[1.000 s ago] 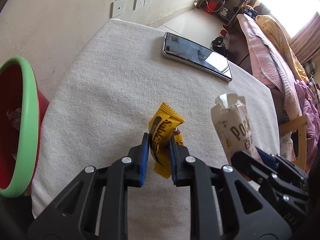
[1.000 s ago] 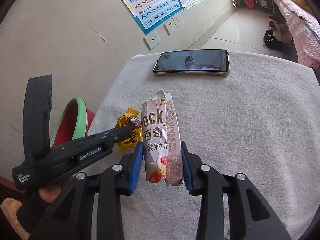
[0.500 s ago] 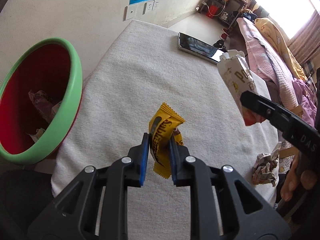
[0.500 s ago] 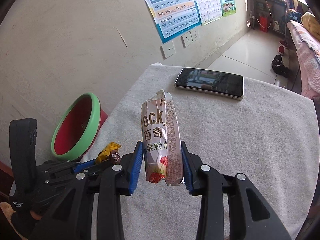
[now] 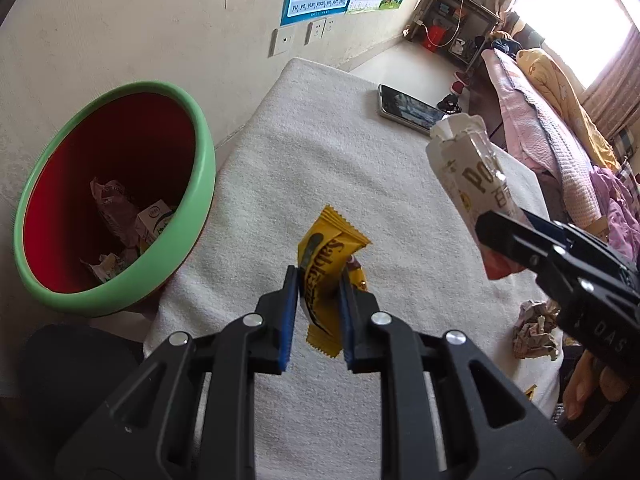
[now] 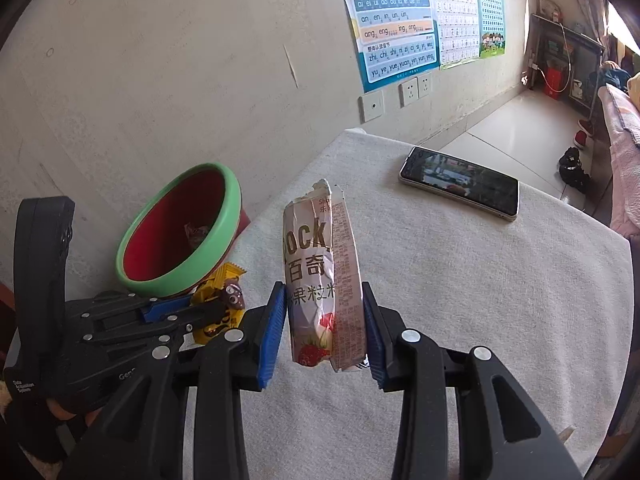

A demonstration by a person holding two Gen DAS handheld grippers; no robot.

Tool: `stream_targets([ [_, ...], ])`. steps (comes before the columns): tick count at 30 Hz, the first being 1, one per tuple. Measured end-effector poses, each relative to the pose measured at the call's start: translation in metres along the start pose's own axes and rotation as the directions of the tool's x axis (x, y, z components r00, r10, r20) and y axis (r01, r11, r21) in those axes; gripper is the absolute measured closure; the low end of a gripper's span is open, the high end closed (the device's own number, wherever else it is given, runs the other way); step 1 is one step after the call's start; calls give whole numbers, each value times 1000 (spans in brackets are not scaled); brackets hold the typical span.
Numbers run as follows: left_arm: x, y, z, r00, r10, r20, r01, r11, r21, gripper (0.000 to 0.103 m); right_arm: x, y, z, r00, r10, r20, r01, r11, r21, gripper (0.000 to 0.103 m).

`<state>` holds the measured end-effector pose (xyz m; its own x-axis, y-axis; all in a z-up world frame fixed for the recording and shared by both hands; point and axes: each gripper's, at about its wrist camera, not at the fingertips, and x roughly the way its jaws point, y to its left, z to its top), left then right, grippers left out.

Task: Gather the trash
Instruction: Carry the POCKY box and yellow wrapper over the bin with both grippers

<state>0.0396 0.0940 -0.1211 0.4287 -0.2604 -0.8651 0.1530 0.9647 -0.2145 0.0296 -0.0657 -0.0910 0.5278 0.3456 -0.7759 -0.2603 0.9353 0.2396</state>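
Left wrist view: my left gripper (image 5: 318,300) is clamped on a yellow snack wrapper (image 5: 326,270), blue pads pressing both sides, wrapper upright and lifted clear of the white cloth-covered table (image 5: 304,168). Taking the bin (image 5: 116,200) as landmark: red inside, green rim, standing off the table's edge, to the left of the wrapper in this view, not under it. I can see crumpled wrappers and a small carton already at the bottom of the bin. On the side away from the bin, my right gripper (image 5: 504,240) grips a torn-open Pocky bag (image 5: 470,176), held up in the air. Past that, further from the bin, a crumpled paper ball (image 5: 534,330) sits on the table near its edge. A phone (image 5: 412,109) lies flat on the table, well apart from the bin, toward the far end.

Right wrist view: right gripper (image 6: 324,332) closed on the Pocky bag (image 6: 324,276), bag upright, torn end on top. Left gripper (image 6: 200,312) with the yellow snack wrapper (image 6: 218,304) sits just in front of the bin (image 6: 224,236); whether it overlaps the rim I can't tell. Phone (image 6: 460,180) is face up, far side from the bin.
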Motion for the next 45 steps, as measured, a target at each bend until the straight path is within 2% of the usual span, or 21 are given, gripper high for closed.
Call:
stream_targets([
  [15,-16,41,8,996,77,43,-75,996,-48,85,4,42,0,999,39,-15,-40,997,-72,67],
  [31,-34,68,21,988,126,91,-119,989,-83,85,11,65,14,998,54,-15,-56,992,-118,67],
  [45,-42,101,22,980,172,97,-159,979,-129,84,30,83,20,995,77,-56,-84,987,-138,67],
])
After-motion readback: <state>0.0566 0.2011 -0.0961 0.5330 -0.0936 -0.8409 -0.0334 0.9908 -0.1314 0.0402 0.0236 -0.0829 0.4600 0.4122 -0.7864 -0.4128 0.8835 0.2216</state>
